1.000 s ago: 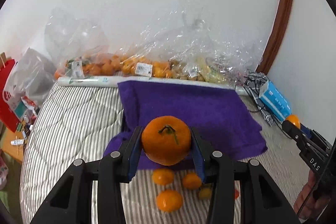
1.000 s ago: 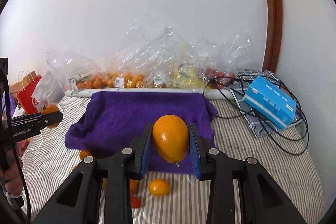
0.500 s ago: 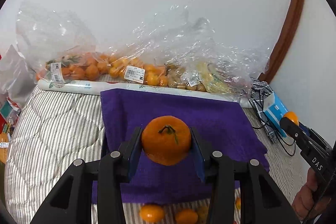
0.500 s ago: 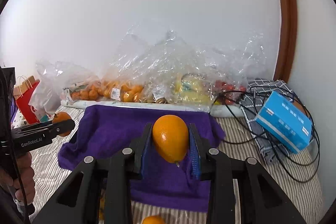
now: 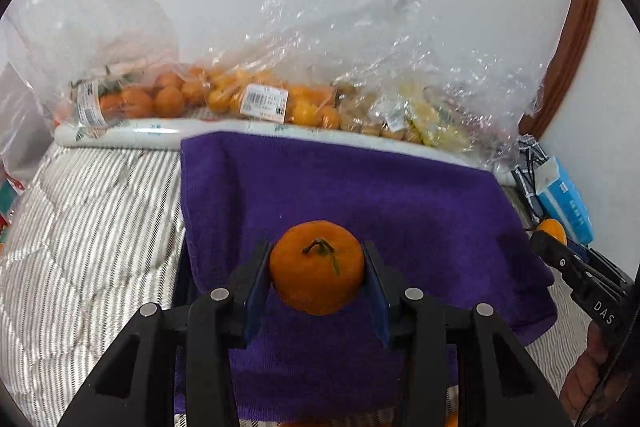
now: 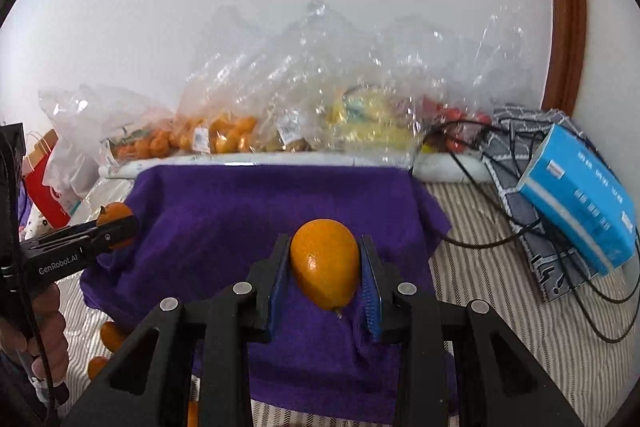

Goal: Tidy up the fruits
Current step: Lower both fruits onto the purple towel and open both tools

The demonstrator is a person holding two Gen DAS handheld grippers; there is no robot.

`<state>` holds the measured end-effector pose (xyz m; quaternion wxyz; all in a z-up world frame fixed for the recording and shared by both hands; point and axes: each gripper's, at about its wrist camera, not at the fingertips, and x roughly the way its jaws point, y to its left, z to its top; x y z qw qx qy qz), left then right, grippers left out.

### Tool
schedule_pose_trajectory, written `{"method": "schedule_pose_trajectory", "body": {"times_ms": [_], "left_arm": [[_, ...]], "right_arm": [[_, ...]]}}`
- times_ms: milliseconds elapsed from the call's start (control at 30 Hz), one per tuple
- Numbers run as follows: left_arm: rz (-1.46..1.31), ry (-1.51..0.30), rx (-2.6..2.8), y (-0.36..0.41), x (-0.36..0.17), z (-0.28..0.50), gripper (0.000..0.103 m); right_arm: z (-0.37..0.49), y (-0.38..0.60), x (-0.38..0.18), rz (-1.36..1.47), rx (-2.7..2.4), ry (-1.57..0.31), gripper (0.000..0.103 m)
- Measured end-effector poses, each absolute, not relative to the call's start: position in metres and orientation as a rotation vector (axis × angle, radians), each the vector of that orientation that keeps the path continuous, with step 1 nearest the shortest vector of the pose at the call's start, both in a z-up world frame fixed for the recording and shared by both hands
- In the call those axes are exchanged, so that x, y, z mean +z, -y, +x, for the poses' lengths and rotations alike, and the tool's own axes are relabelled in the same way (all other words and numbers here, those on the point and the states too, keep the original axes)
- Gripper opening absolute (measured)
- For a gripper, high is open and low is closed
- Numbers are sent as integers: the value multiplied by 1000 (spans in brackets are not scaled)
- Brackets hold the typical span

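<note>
On my left feed the left gripper (image 5: 317, 267) is clamped on a round mandarin (image 5: 317, 266), both blue pads pressed to its sides, stem and a bit of green facing the camera. It hangs over the purple towel (image 5: 360, 195) spread on the bed (image 5: 80, 207) with its striped cover; I cannot tell whether the fruit touches the cloth. On my right feed the right gripper (image 6: 325, 267) is closed on a smoother, egg-shaped orange fruit (image 6: 325, 263), its pointed end turned down toward the same towel (image 6: 224, 207), pads gripping both flanks. From the right camera I see the left gripper at the left edge, a hand (image 6: 44, 331) wrapped round its handle, the mandarin showing as an orange bump at its tip. From the left camera the right gripper pokes in at the right edge with its fruit just visible at the end. A couple of loose orange fruits (image 6: 112, 337) lie on the stripes by the towel's near left corner. Along the wall behind the towel sit clear plastic bags of fruit (image 5: 256, 99), orange ones to the left and yellowish ones further right. To the right lie a blue box (image 6: 580, 203) and a tangle of black cables (image 6: 500, 227) on a patterned cloth.
</note>
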<state>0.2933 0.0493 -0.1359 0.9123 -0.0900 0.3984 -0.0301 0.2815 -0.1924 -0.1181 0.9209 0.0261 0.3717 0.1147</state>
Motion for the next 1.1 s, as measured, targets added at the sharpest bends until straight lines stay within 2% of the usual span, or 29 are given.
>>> {"method": "schedule_pose_trajectory", "body": {"times_ms": [467, 1100], "left_arm": [[-197, -915, -69, -50, -166, 307, 41], [-180, -978, -73, -49, -170, 310, 42]], "right_arm": [[298, 182, -158, 41, 247, -873, 33], [298, 174, -167, -3, 250, -895, 33]]}}
